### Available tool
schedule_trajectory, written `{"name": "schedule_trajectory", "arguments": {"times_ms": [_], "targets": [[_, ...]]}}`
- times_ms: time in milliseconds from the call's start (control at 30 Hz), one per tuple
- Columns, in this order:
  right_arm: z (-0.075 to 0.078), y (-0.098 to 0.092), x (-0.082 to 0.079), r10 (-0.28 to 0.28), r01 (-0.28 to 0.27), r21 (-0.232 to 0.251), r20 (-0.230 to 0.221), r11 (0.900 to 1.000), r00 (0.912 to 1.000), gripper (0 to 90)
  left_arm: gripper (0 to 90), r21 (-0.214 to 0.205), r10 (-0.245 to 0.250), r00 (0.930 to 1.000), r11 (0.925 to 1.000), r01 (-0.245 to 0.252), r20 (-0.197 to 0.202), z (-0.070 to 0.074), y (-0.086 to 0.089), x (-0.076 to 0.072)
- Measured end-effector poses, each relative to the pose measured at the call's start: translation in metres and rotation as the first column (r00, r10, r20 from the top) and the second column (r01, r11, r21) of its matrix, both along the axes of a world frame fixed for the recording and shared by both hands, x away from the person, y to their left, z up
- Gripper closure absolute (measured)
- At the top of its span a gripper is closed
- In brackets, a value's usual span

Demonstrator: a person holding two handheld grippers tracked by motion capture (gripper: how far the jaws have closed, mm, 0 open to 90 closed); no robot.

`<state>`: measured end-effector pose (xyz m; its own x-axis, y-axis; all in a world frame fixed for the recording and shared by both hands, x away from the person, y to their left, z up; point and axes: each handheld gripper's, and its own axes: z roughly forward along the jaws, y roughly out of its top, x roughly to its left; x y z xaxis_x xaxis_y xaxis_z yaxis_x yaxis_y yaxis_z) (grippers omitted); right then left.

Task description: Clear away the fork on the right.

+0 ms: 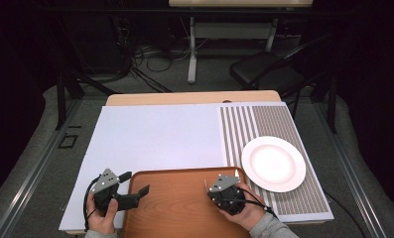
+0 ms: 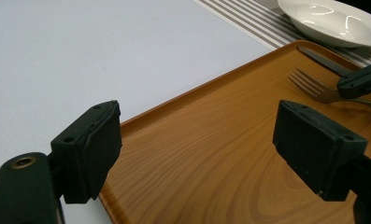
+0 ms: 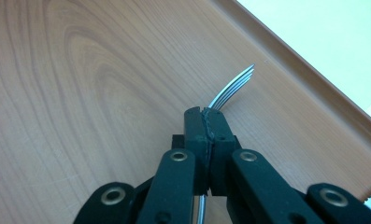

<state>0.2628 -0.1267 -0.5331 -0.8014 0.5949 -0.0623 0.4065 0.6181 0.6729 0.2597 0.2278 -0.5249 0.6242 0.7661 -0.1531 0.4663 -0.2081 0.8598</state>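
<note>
A metal fork (image 3: 232, 86) is pinched at its neck by my right gripper (image 3: 205, 116), whose jaws are shut on it just above the brown wooden tray (image 3: 80, 93). Its tines curve out past the pads towards the tray's rim. In the left gripper view the fork (image 2: 314, 86) hangs over the tray's far right part, with a knife (image 2: 323, 59) lying beside it near the rim. My left gripper (image 2: 197, 144) stands open over the tray's (image 1: 179, 208) left edge, nothing between its pads. From above, the right gripper (image 1: 223, 188) is over the tray's right part, the left gripper (image 1: 135, 187) at its left rim.
A white plate (image 1: 273, 163) rests on a striped placemat (image 1: 264, 121) to the right of the tray. A pale mat (image 1: 155, 136) covers the table beyond the tray. A dark chair (image 1: 269, 69) and another table's legs stand behind.
</note>
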Motion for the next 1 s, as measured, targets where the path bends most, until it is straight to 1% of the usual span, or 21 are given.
{"name": "schedule_trajectory", "arguments": {"times_ms": [200,367,433,500,533,567,633,700,733,833,933,967,1000], "targets": [[0.0,-0.001,0.001,0.008,-0.007,0.022,-0.034,0.9997,0.9994,89.4,16.0,0.0,-0.001,1.0,1.0,0.001,-0.002,0.0,0.0,0.0],[-0.001,-0.002,0.004,0.023,-0.017,0.064,-0.099,0.9978,0.9948,86.3,16.0,0.001,-0.001,1.0,1.0,0.001,-0.001,0.0,0.0,0.0],[-0.003,-0.002,0.005,0.037,-0.027,0.081,-0.128,0.9963,0.991,83.7,16.0,0.001,-0.001,1.0,1.0,0.001,-0.001,0.0,0.0,0.0],[-0.004,-0.003,0.006,0.039,-0.026,0.087,-0.149,0.9959,0.9881,83.1,16.0,-0.001,-0.001,1.0,1.0,0.001,-0.001,0.0,0.0,0.0],[-0.005,-0.003,0.007,0.043,-0.026,0.102,-0.165,0.9945,0.9853,82.5,16.0,-0.002,-0.001,1.0,1.0,0.001,0.0,0.0,0.0,0.0],[-0.005,-0.004,0.008,0.049,-0.028,0.115,-0.184,0.993,0.9817,82.0,16.0,-0.001,-0.001,1.0,1.0,0.001,0.0,0.0,0.0,0.0],[-0.006,-0.005,0.009,0.055,-0.024,0.136,-0.224,0.9904,0.973,83.9,16.0,-0.001,-0.001,1.0,1.0,0.001,-0.001,0.0,0.0,0.0],[-0.007,-0.006,0.011,0.062,-0.022,0.157,-0.259,0.9874,0.964,88.4,16.0,0.0,-0.001,1.0,1.0,0.001,-0.002,0.0,0.0,0.0],[-0.007,-0.007,0.012,0.063,-0.02,0.157,-0.274,0.9873,0.9598,89.8,16.0,0.0,-0.001,1.0,1.0,0.001,-0.002,0.0,0.0,0.0],[-0.01,-0.007,0.013,0.065,-0.022,0.148,-0.294,0.9888,0.9534,90.0,16.0,0.001,-0.001,1.0,1.0,0.001,-0.002,0.0,0.0,0.0],[-0.014,-0.007,0.013,0.063,-0.025,0.13,-0.3,0.9912,0.9518,90.0,16.0,0.001,-0.001,1.0,1.0,0.001,-0.002,0.0,0.0,0.0],[-0.015,-0.007,0.014,0.064,-0.024,0.132,-0.305,0.991,0.9501,90.0,16.0,0.001,0.0,1.0,1.0,0.0,-0.001,0.0,0.0,0.0],[-0.014,-0.007,0.014,0.058,-0.018,0.132,-0.306,0.9911,0.9501,90.0,16.0,-0.001,-0.001,1.0,1.0,0.001,0.0,0.0,0.0,0.0]]}}
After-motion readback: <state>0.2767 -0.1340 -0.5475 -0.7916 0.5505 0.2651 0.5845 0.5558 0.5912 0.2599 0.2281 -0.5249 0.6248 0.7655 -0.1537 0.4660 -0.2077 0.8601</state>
